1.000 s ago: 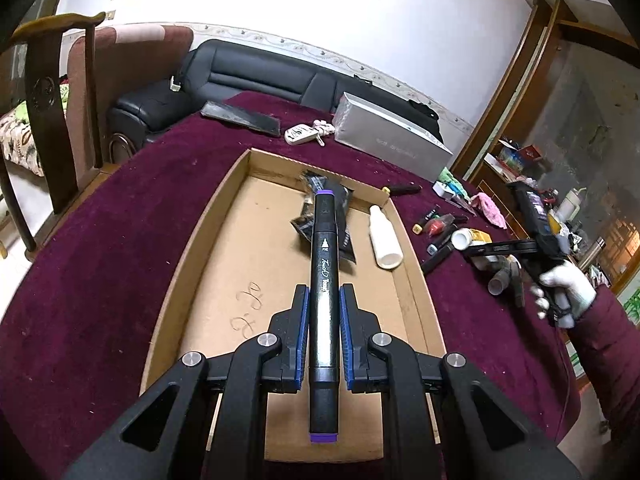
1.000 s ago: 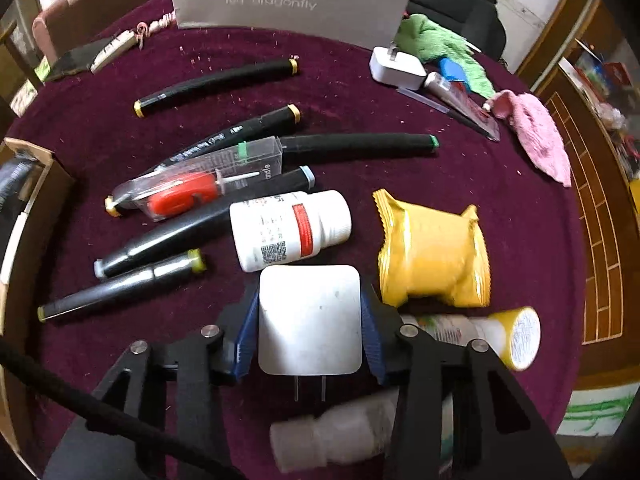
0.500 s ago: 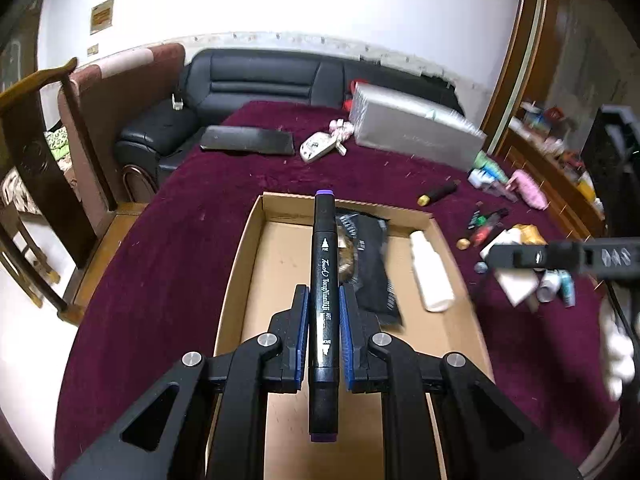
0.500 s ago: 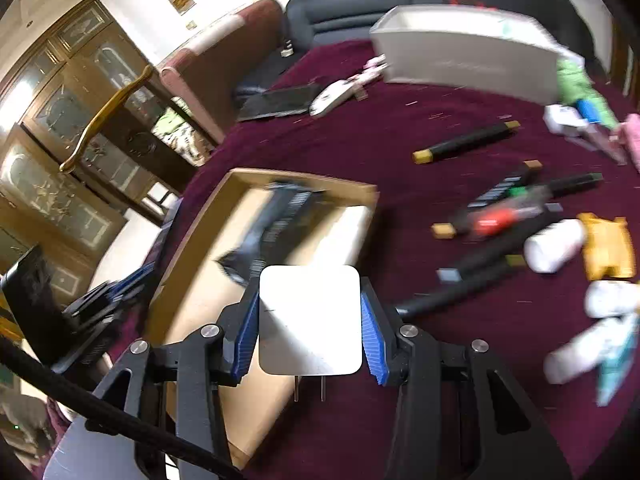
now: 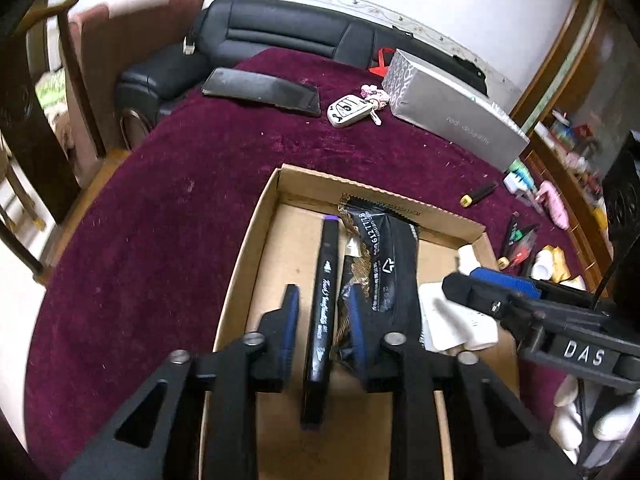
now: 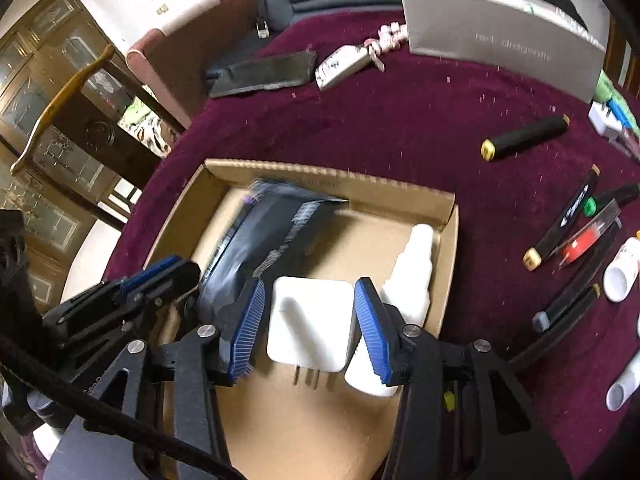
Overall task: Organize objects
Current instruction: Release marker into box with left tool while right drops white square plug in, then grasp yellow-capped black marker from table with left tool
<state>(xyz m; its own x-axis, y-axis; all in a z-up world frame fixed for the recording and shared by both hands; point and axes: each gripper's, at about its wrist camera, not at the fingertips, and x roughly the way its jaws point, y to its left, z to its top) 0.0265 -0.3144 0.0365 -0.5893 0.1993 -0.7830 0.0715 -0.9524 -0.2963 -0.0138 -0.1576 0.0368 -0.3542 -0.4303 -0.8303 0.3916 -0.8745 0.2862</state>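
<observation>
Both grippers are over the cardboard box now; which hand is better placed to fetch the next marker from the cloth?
Right, probably. The loose markers lie on the tablecloth beyond the cardboard box on its side. The right gripper stands open around the white charger; the left gripper, jaws just opened off the purple-capped marker, is farther away.

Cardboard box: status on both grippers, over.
Left gripper jaws just opening, marker loose between them. Right gripper open around charger. Both over cardboard box; black packet and white bottle alongside.
</observation>
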